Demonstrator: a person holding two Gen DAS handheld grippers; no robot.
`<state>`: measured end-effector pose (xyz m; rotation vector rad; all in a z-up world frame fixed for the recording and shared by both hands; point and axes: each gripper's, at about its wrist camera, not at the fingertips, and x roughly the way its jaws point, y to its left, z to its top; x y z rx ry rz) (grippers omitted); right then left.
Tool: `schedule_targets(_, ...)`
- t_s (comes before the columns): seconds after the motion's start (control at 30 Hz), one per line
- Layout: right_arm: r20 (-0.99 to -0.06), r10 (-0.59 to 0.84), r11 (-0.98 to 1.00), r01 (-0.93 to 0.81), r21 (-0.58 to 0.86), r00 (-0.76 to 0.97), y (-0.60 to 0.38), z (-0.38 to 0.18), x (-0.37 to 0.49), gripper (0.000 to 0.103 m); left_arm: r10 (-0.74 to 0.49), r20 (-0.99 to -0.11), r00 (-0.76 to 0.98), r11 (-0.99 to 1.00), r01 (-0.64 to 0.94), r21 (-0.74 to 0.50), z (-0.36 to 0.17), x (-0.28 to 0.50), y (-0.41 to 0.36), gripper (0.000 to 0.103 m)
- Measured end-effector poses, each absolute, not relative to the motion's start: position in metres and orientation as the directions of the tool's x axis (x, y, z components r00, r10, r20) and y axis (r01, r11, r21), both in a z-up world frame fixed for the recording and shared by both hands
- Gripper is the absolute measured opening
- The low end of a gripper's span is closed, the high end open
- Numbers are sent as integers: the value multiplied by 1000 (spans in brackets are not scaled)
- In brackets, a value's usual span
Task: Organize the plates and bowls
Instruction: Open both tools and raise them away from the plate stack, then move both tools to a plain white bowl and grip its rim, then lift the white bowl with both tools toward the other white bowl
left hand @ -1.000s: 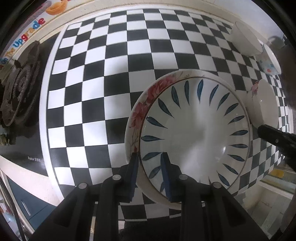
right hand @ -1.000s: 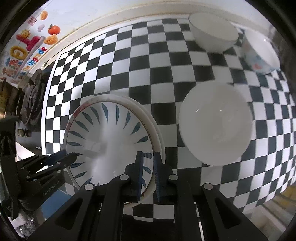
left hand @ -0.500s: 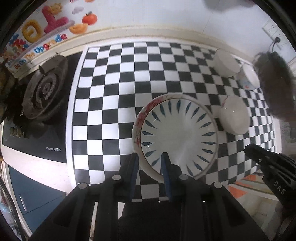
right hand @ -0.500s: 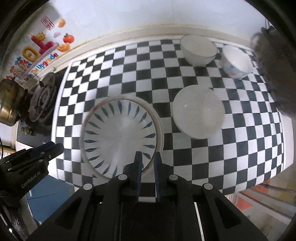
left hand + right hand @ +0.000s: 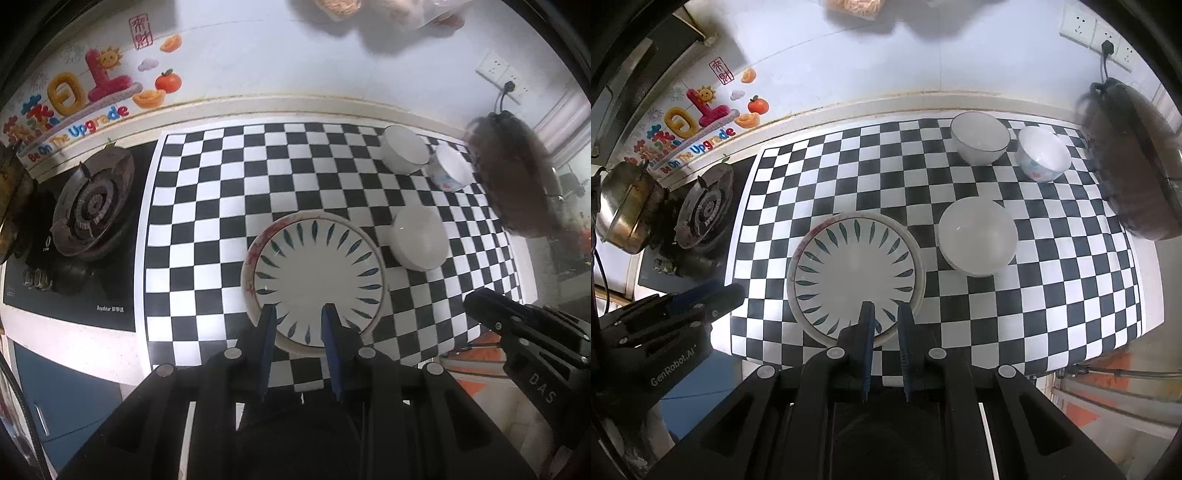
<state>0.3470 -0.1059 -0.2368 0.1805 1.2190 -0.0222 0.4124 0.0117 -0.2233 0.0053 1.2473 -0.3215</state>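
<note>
Plates: 2 stacked plates sit near the front edge of the table; the leaf-pattern plate (image 5: 317,275) rests on a floral-rimmed plate (image 5: 255,254), whose red rim peeks out on the left.
Bowls: 3 bowls stand apart and unstacked; a plain white bowl (image 5: 977,236) just beside the plates, a white bowl (image 5: 979,137) and a patterned bowl (image 5: 1042,153) side by side near the wall.
Left gripper (image 5: 299,326): above the plates' near rim, fingers narrow, nothing between them.
Right gripper (image 5: 885,319): also above that rim, fingers narrow and opening, holding nothing.
Table (image 5: 849,177): black-and-white checked covering.
Surroundings: a gas burner (image 5: 92,214) to the left, a dark blurred pot (image 5: 1134,162) at the right edge.
Step in hand: likely nesting the bowls next.
Doing it well: spread the fingers wider first, grip 1 bowl wall at the rim, lift straight, lower it centred into the larger bowl.
</note>
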Motion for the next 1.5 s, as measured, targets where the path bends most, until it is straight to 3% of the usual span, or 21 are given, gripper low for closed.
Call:
schedule_targets(0.03, -933, 87, 984, 118, 136, 348, -111, -236, 347, 42, -245, -926, 287, 954, 243, -177, -221, 413, 10, 23)
schedule_targets(0.1, -922, 133, 972, 132, 192, 364, -126, -235, 347, 70, -266, -920, 286, 949, 244, -199, -220, 417, 3, 23)
schedule_targets(0.3, -920, 112, 950, 231, 210, 375, -199, -249, 368, 72, -319, -915, 245, 935, 239, -262, -239, 447, -37, 24)
schedule_targets(0.57, -949, 202, 914, 303, 271, 241, -304, -340, 428, 71, -307, -948, 80, 931, 233, -281, -309, 509, -127, 24)
schedule_targets(0.7, -943, 295, 903, 279, 328, 155, -322, -388, 454, 68, -276, -961, 1, 936, 225, -269, -345, 531, -165, 24)
schedule_targets(0.87, -936, 345, 904, 243, 352, 71, -328, -430, 474, 54, -219, -975, -44, 947, 229, -223, -375, 546, -193, 24)
schedule_targets(1.13, -910, 415, 888, 229, 400, -20, -325, -462, 489, 17, -138, -988, -67, 952, 266, -151, -396, 549, -212, 18)
schedule_targets(1.5, -917, 395, 902, 209, 378, -50, -325, -454, 481, 13, -154, -983, -97, 945, 278, -176, -392, 529, -211, 17)
